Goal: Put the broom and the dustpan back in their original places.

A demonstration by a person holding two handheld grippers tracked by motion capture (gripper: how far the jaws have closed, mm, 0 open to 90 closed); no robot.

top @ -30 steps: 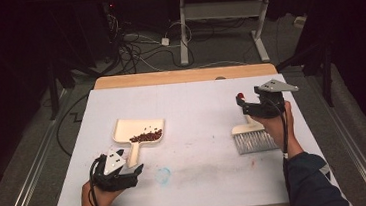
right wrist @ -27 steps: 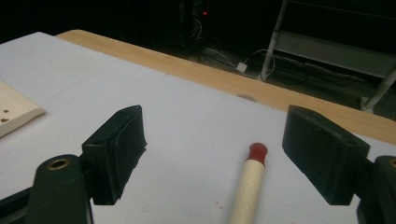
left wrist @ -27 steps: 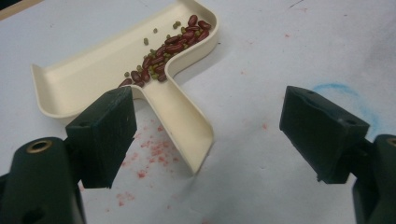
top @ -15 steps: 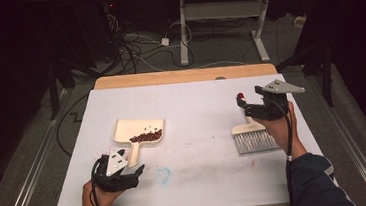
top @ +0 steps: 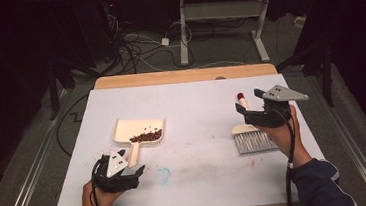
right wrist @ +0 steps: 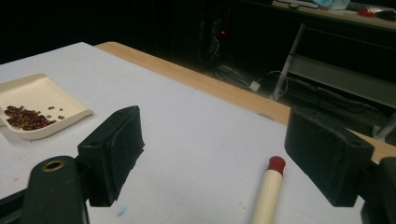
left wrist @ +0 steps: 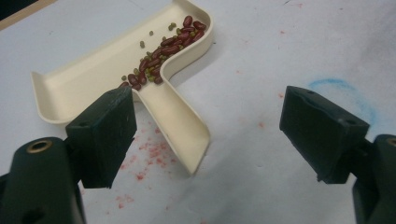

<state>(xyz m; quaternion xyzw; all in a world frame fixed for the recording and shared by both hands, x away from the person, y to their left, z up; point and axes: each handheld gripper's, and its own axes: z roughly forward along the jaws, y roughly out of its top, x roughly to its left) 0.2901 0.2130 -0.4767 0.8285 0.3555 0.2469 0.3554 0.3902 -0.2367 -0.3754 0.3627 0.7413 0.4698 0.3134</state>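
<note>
You work on a white sheet (top: 197,112) that covers the table (top: 183,76), whose wooden far edge shows beyond it. The sheet carries faint red smears and a blue chalk ring (top: 163,175) near your left side. Behind the table the room is dark: cables (top: 131,50) lie tangled on the floor, and a second desk frame (top: 218,14) stands farther back.

Your right hand covers part of the brush (top: 251,136) in the high view, so you see its grey bristles and the red tip of its handle, while the middle is hidden under the gripper. In the right gripper view the handle is cut off at the bottom edge. The small green bits among the beans (left wrist: 161,46) are hard to make out from above.

The dustpan (top: 136,133) is cream, flat with a raised rim, and lies on the sheet left of centre, handle toward you. Dark red beans sit heaped at its near edge where the handle starts.

Your left gripper (left wrist: 210,130) has its jaws wide apart and holds nothing; the dustpan handle lies between them, nearer the left jaw. Your right gripper (right wrist: 215,154) is also wide open and empty, raised above the brush handle.
</note>
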